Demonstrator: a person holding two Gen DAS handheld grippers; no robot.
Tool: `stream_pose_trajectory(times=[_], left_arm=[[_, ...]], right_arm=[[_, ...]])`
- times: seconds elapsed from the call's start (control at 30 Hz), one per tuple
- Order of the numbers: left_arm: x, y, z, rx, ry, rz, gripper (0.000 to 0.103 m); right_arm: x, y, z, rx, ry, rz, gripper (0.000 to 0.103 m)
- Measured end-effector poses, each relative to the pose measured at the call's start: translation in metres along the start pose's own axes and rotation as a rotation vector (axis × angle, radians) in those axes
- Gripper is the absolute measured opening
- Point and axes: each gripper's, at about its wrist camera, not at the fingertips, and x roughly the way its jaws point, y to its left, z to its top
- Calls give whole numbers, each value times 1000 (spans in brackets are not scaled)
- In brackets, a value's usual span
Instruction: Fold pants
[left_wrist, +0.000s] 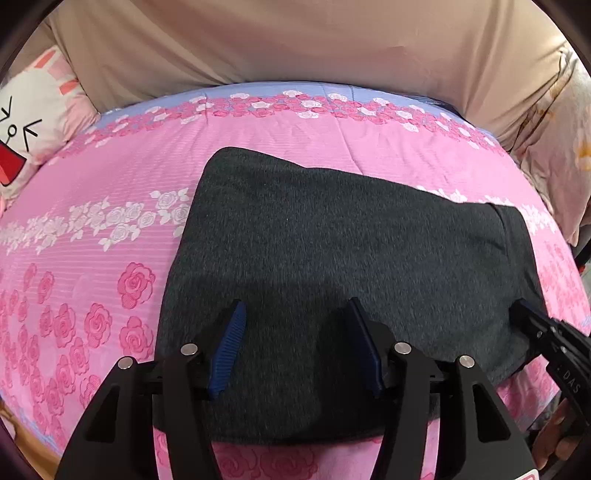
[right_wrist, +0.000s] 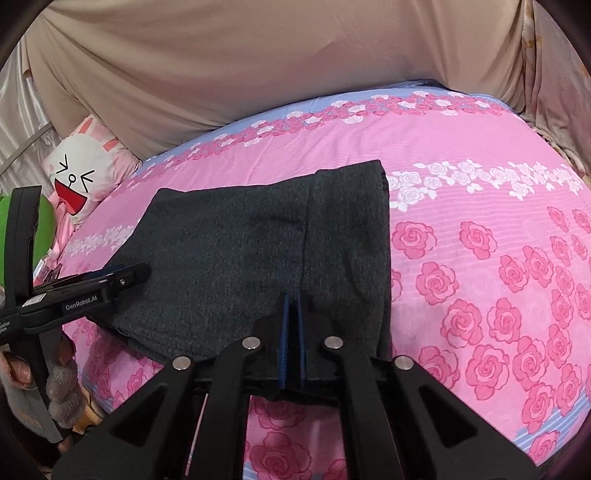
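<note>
We see the folded pants (left_wrist: 332, 266) centre frame on the bed (left_wrist: 92, 229). Our left claw (left_wrist: 295, 317) gapes empty above them. Our right claw (right_wrist: 291, 299) is closed, pinching their near edge.

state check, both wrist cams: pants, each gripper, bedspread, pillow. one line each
pants: dark grey, folded into a flat rectangle on the bed, layered edge along one side
left gripper: open over the pants, nothing between the pads
right gripper: shut, pads together, over the pants' near edge
bedspread: pink rose print, spread smooth
pillow: cartoon-face print, at the bed's far corner
</note>
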Motion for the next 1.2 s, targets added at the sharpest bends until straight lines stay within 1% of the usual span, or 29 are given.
stream_pose_trajectory(times=[0.17,0.23,0.27,0.3,0.33,0.37,0.4,0.43,0.47,0.5,0.53,0.6,0.63,0.67,0.7,0.77,0.87,0.93,0.97,1.0,1.03,1.07,1.1,1.13,1.17,1.2], left_arm=[[-3,-3,-7,17,-10,25,57],[-6,-5,-9,22,-18,31,58],[-10,-5,-10,21,-26,25,59],[-16,-5,-12,21,-36,5,63],[-25,-5,-15,26,-57,-35,65],[-31,-7,-17,35,-73,-60,68],[-40,-10,-20,57,-99,-86,77],[-48,-15,-23,87,-127,-101,84],[-54,-22,-27,118,-149,-111,86],[-58,-30,-30,152,-165,-122,86],[-61,-41,-34,201,-172,-138,86],[-61,-58,-39,262,-169,-161,86],[-59,-69,-42,299,-162,-163,86],[-57,-76,-44,321,-158,-155,86],[-56,-85,-46,346,-154,-142,86],[-54,-93,-50,364,-150,-149,87],[-44,-101,-50,360,-128,-161,86],[-35,-106,-50,363,-116,-148,87],[-31,-108,-50,368,-114,-142,87],[-27,-111,-49,377,-117,-125,87],[-25,-113,-50,386,-123,-120,84],[-24,-114,-48,388,-130,-121,76],[-23,-113,-45,378,-134,-123,44],[-24,-111,-37,355,-118,-147,25],[-28,-107,-29,323,-108,-192,18],[-39,-100,-18,262,-106,-270,14]], right_arm=[[0,-1,-4,-6,-22,3,3],[-4,-2,-4,9,-24,13,3],[-9,-4,-3,35,-26,24,3],[-14,-7,-4,58,-27,38,4],[-20,-10,-4,76,-28,56,6],[-30,-14,-6,96,-34,75,16],[-37,-17,-7,103,-39,90,25],[-41,-18,-8,105,-37,98,27],[-45,-19,-10,101,-28,107,32],[-47,-17,-12,93,-24,106,36],[-48,-16,-14,79,-24,96,36],[-47,-13,-16,53,-28,57,36],[-49,-14,-17,58,-41,36,36],[-53,-15,-18,70,-60,9,38],[-57,-18,-18,75,-72,2,42],[-59,-25,-20,87,-71,19,47],[-49,-31,-22,92,-40,53,46],[-41,-29,-23,93,-40,84,39],[-40,-28,-23,97,-50,80,37],[-39,-26,-20,93,-64,82,28],[-39,-25,-17,84,-74,80,20],[-40,-24,-10,70,-85,94,10],[-44,-22,-5,64,-98,122,5],[-49,-20,3,54,-115,155,3],[-57,-15,10,39,-140,176,3],[-71,-8,19,19,-189,187,3]])
